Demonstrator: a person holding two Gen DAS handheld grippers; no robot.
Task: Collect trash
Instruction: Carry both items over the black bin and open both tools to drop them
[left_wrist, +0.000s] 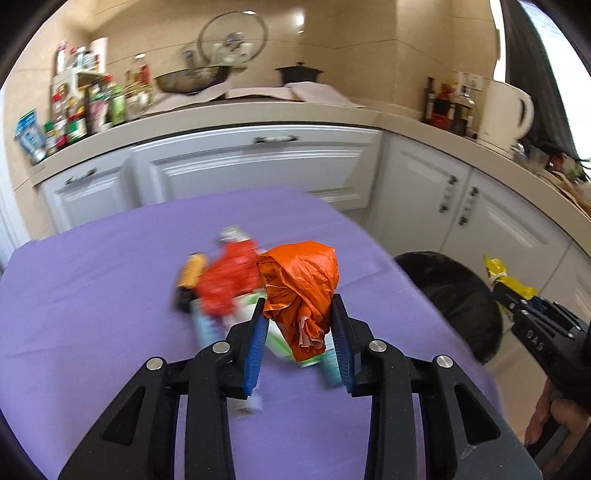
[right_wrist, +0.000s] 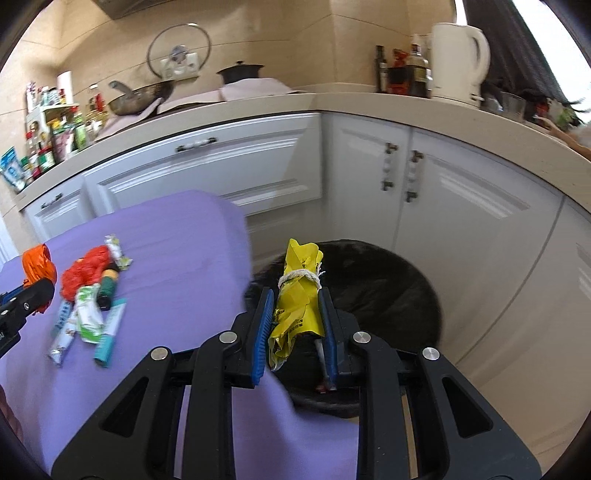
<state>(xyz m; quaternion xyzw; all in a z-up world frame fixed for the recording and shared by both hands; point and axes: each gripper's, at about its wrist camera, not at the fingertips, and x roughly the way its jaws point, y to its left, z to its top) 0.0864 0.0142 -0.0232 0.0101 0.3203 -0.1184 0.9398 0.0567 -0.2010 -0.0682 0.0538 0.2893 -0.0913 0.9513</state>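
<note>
My left gripper (left_wrist: 299, 314) is shut on a crumpled orange plastic bag (left_wrist: 301, 288) and holds it above the purple table (left_wrist: 92, 295). My right gripper (right_wrist: 295, 306) is shut on a yellow wrapper tied with string (right_wrist: 299, 291), held over the black-lined trash bin (right_wrist: 388, 288) beside the table. The pile of trash on the table holds a red crumpled bag (right_wrist: 83, 275), a green-white packet (right_wrist: 88, 314), a teal tube (right_wrist: 110, 328) and small sachets. The pile also shows blurred in the left wrist view (left_wrist: 225, 284). The right gripper with the yellow wrapper (left_wrist: 506, 284) shows there too.
White kitchen cabinets (right_wrist: 258, 162) stand behind the table and bin. The counter (right_wrist: 424, 107) carries a wok, a black pot, bottles, spice jars and a white kettle (right_wrist: 458, 62). The bin also shows in the left wrist view (left_wrist: 454, 295), right of the table edge.
</note>
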